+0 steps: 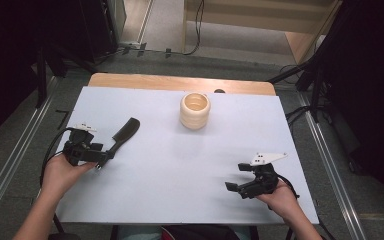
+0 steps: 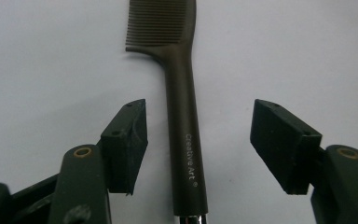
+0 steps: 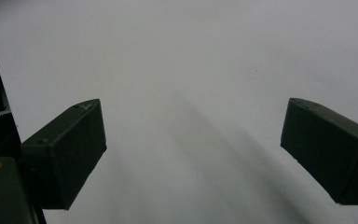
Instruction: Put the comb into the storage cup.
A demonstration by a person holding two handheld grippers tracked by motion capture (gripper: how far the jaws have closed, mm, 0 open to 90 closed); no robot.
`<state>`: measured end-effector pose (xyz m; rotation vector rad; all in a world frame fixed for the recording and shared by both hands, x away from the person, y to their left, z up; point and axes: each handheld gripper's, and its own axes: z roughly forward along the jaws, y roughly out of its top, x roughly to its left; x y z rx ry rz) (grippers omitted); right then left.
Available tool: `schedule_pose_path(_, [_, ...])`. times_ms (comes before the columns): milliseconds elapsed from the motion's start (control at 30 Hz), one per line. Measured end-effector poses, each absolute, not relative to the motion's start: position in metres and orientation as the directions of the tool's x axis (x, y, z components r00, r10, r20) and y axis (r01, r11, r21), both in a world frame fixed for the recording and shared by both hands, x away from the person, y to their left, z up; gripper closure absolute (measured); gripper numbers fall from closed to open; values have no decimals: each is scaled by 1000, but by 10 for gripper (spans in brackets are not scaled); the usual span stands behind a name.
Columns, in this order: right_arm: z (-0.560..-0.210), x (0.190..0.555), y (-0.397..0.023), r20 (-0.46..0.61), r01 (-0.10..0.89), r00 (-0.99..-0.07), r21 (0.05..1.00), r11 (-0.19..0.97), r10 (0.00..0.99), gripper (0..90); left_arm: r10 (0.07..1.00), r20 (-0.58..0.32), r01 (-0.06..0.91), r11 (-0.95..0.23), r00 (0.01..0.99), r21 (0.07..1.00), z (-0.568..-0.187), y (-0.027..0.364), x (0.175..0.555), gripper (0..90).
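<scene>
A dark brown comb (image 1: 125, 134) lies flat on the white table sheet (image 1: 180, 170) at the left, its teeth end pointing away and to the right. My left gripper (image 1: 105, 156) sits low at the comb's near end. In the left gripper view the comb's handle (image 2: 182, 116), printed "Creative Art", runs between the jaws of the left gripper (image 2: 200, 123). It lies nearer the left pad (image 2: 128, 135), and a gap shows on both sides. My right gripper (image 1: 235, 176) rests at the near right, and in its own view the right gripper (image 3: 193, 130) is wide open over bare sheet.
A cream ribbed cup (image 1: 195, 110) stands upright at the back centre of the sheet. A strip of wooden tabletop (image 1: 180, 82) shows behind it. Cables and dark stand legs (image 1: 310, 80) lie on the floor around the table.
</scene>
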<state>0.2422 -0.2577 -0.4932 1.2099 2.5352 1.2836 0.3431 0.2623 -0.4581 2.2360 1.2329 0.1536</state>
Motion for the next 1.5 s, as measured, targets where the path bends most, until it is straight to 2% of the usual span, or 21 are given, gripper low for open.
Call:
schedule_pose_path(233, [-493,244,-256,279,615,-700,704,356,658,51,809,-150,752,-436,568,494,-463,262,341,418])
schedule_pose_path(433, [-493,245,-254,278,611,-705,704,361,653,50,810,-138,759,-454,569,466,-468,260,338,514])
schedule_pose_path(733, [-493,247,-252,276,610,-709,701,368,650,51,818,-102,763,-472,566,442,-472,258,337,599])
schedule_pose_path(867, [-493,247,-251,274,607,-712,703,370,647,50,816,-60,756,-502,575,421,-471,253,337,651])
schedule_pose_path(1033, [-493,247,-251,270,605,-714,703,374,646,50,810,11,740,-541,587,399,-472,245,335,674])
schedule_pose_path(1367, [-494,247,-250,266,604,-718,698,385,643,50,818,19,747,-535,575,393,-474,243,335,703])
schedule_pose_path(1500, [-494,247,-250,265,603,-718,698,385,644,50,811,-6,732,-524,585,435,-476,250,332,724])
